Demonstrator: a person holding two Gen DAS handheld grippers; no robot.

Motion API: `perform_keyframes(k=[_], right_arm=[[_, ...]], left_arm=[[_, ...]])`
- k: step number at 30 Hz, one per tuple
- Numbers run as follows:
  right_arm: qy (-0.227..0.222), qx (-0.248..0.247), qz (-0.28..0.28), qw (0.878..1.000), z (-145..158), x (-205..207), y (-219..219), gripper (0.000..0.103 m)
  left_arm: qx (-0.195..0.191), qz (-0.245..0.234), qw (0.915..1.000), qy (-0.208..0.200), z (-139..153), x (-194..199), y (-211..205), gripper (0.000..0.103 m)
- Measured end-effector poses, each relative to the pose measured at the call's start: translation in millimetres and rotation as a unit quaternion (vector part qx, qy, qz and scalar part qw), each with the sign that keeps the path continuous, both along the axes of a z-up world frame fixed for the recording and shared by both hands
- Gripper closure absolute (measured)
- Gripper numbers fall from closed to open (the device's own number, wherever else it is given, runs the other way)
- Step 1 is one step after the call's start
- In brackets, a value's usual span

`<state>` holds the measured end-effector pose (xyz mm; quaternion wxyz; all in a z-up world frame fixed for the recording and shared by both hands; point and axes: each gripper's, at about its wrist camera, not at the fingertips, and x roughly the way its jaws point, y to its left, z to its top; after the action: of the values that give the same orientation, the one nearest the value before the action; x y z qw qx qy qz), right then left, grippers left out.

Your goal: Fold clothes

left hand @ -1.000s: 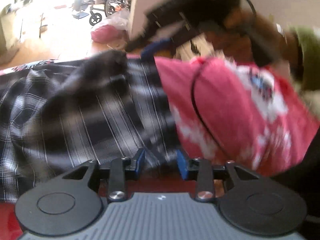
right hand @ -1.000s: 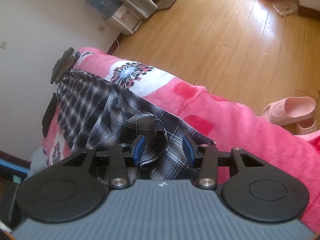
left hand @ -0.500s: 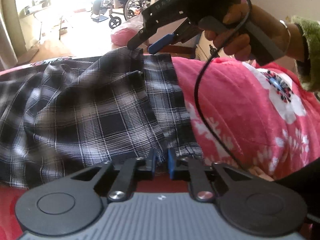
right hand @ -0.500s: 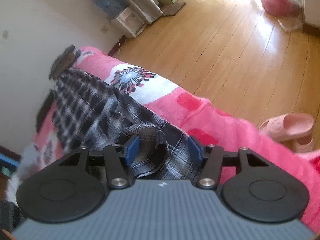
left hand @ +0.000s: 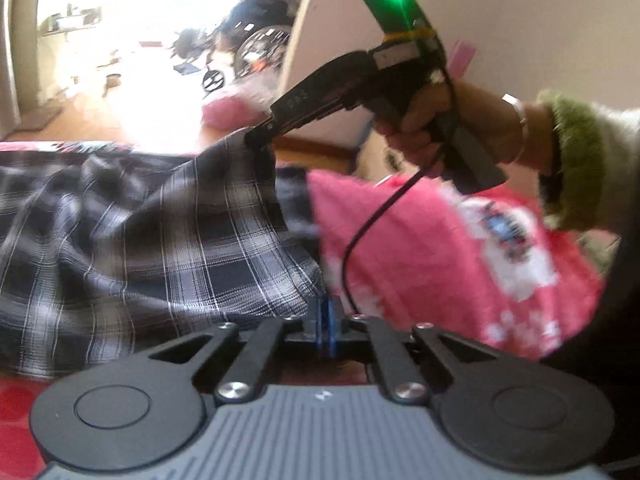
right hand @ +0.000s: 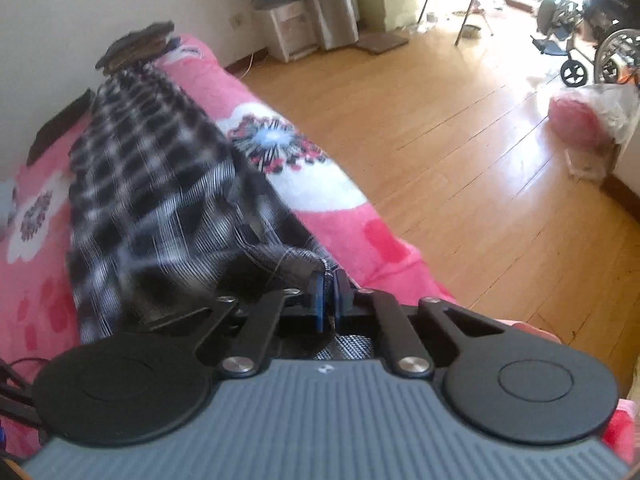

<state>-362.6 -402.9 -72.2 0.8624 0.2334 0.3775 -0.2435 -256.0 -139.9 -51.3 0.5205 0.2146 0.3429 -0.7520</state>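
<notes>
A black-and-white plaid shirt (left hand: 132, 240) lies spread on a pink flowered blanket (left hand: 440, 248). My left gripper (left hand: 327, 312) is shut on the shirt's near corner, its blue pads pressed together over the cloth. In the left wrist view, the right gripper (left hand: 256, 140), held by a hand (left hand: 432, 128) in a green cuff, pinches the shirt's far corner and lifts it off the bed. The right wrist view shows the same shirt (right hand: 160, 200) stretched away along the blanket (right hand: 340, 216), with my right gripper (right hand: 328, 292) shut on its hem.
A wooden floor (right hand: 480, 140) runs beside the bed. A pink plastic bag (right hand: 580, 120) and a wheelchair (right hand: 600, 52) stand at the far side. A dark cushion (right hand: 136, 46) rests at the bed's far end by the wall. A black cable (left hand: 360, 232) hangs from the right gripper.
Both grippers went from open to shut on the shirt's corners. The right gripper has lifted its corner, pulling the cloth taut; the left closed on the near edge.
</notes>
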Motion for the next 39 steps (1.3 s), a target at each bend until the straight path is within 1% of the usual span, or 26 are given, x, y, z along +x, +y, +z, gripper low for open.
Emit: perform_keyframes(k=[2, 4, 8, 12, 17, 21, 25, 28, 29, 30, 31, 32, 34, 38, 39], right_arm=[[0.002, -0.003, -0.01, 1.0, 12, -9, 2, 0.1], [0.01, -0.003, -0.019, 1.0, 22, -16, 2, 0.1], [0.027, -0.008, -0.031, 0.999, 31, -28, 1, 0.1], [0.048, -0.004, -0.037, 0.998, 17, -30, -2, 0.1], [0.053, 0.0, -0.045, 0.998, 7, -28, -6, 0.1], [0.06, -0.006, -0.04, 0.997, -2, -26, -8, 0.1], [0.061, 0.0, -0.038, 0.997, -18, -25, -14, 0.099], [0.059, -0.012, -0.039, 0.997, -15, -31, -13, 0.096], [0.058, -0.017, -0.04, 0.997, -14, -34, -12, 0.094], [0.058, -0.021, -0.04, 0.997, -13, -36, -12, 0.085], [0.057, -0.025, -0.041, 0.997, -12, -38, -12, 0.075], [0.056, -0.029, -0.041, 0.997, -11, -40, -11, 0.073], [0.055, -0.037, -0.042, 0.997, -9, -44, -11, 0.073], [0.052, -0.054, -0.044, 0.996, -5, -53, -9, 0.073], [0.051, -0.058, -0.045, 0.996, -4, -55, -9, 0.073]], left_arm=[[-0.004, -0.009, 0.9999, 0.012, 2, 2, 2, 0.1], [0.001, -0.013, 0.9998, 0.018, -2, 3, 2, 0.1], [0.015, -0.01, 0.9992, 0.035, -11, 5, -2, 0.1], [0.017, -0.019, 0.9994, 0.024, -18, 0, -3, 0.1], [0.018, -0.028, 0.9994, 0.012, -20, -3, -4, 0.1], [0.03, -0.034, 0.999, 0.001, -29, -8, -7, 0.1], [0.053, -0.034, 0.9979, -0.015, -41, -12, -13, 0.099], [0.062, -0.028, 0.9976, -0.01, -42, -13, -14, 0.095], [0.065, -0.025, 0.9976, -0.001, -41, -12, -12, 0.086], [0.067, -0.021, 0.9975, 0.007, -39, -12, -11, 0.081], [0.068, -0.017, 0.9973, 0.022, -37, -13, -8, 0.071], [0.068, -0.014, 0.9969, 0.036, -36, -13, -4, 0.066], [0.072, -0.012, 0.995, 0.068, -33, -14, 0, 0.066], [0.088, -0.023, 0.9909, 0.099, -29, -14, 13, 0.066], [0.088, -0.023, 0.9915, 0.094, -28, -11, 16, 0.066]])
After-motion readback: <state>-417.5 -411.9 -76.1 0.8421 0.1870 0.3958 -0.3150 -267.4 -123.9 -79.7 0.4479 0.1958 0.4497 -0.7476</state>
